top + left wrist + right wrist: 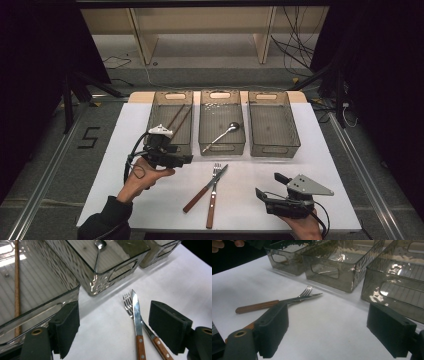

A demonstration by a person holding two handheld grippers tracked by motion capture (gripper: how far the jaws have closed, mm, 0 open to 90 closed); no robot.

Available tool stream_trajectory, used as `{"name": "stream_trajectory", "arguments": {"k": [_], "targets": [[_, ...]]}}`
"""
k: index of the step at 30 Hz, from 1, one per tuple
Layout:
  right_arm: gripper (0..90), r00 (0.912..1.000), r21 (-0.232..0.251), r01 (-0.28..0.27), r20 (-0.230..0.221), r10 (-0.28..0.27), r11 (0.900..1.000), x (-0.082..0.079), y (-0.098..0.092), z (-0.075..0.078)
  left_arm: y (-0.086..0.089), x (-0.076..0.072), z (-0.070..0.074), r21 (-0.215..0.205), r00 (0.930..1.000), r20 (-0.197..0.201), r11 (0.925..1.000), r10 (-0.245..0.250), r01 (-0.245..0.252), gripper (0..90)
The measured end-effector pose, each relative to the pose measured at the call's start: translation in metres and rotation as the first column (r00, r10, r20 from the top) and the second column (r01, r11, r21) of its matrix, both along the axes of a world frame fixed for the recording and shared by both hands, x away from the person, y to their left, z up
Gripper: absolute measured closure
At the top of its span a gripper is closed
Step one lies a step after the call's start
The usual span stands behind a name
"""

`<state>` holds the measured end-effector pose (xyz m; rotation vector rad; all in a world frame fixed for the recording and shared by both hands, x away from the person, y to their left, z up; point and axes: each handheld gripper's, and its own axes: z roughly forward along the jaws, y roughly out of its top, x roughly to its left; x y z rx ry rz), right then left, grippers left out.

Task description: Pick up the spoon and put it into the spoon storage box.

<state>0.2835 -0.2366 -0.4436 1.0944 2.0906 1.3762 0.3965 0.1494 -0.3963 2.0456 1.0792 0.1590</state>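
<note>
The left gripper (pixel 186 159) is hovering released just in front of the near-left bin (pixel 170 120), nothing between its jaws. The knife (pixel 205 189) and fork (pixel 213 194) are lying crossed mid-desk (pixel 125 165). The right gripper (pixel 266 187) is resting released near-right.

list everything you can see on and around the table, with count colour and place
bins: 3, clear smoky grey, in a row at the far side of the table
chopsticks: 2, dark brown, in the left bin
spoon: 1, silver, in the middle bin
knife: 1, steel blade and wooden handle, on the table in front of the bins, crossing the fork
fork: 1, steel with wooden handle, under the knife
table: 1, white top
shelf unit: 1, light wood, on the floor behind the table
left tool: 1, black, jaws open, at the near end of the left bin
right tool: 1, black, jaws open, at the table's near right
</note>
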Motion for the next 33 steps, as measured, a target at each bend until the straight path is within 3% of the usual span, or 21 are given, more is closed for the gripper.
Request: {"name": "stream_trajectory", "arguments": {"k": [23, 33], "targets": [[18.4, 0.9999, 0.002, 0.011, 0.0, -0.011, 1.0, 0.0, -0.004, -0.001, -0.005, -0.03, -0.012, 0.083, 0.9999, -0.004, 0.9964, -0.013, 0.013, 21.2], [18.4, 1.0, -0.001, 0.006, 0.003, -0.006, 1.0, 0.001, -0.001, 0.0, -0.017, -0.04, -0.022, 0.139, 0.9988, -0.022, 0.9891, -0.044, 0.047, 19.9]]}}
